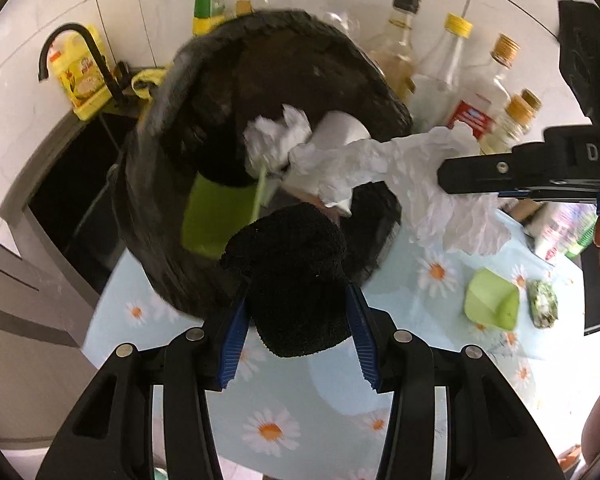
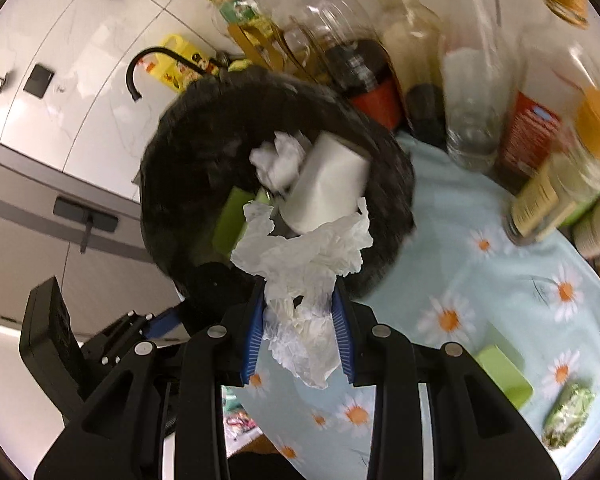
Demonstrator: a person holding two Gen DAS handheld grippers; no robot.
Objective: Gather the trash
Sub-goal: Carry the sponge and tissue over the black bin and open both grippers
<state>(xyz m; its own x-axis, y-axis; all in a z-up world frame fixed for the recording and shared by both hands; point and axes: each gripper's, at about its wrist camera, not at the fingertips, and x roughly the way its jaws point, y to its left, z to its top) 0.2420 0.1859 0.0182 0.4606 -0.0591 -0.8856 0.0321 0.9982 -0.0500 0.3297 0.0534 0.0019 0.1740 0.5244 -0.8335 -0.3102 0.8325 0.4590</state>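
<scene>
A black-lined trash bin stands tilted on the daisy tablecloth; it also shows in the right wrist view. Inside lie a white cup, crumpled paper and something green. My left gripper is shut on a black fuzzy handle at the bin's near edge. My right gripper is shut on a crumpled white tissue and holds it at the bin's rim. The tissue and the right gripper's finger also show in the left wrist view.
Several glass bottles stand behind the bin against the tiled wall. A green container and a crumpled wrapper lie on the tablecloth to the right. A black faucet and sink lie to the left.
</scene>
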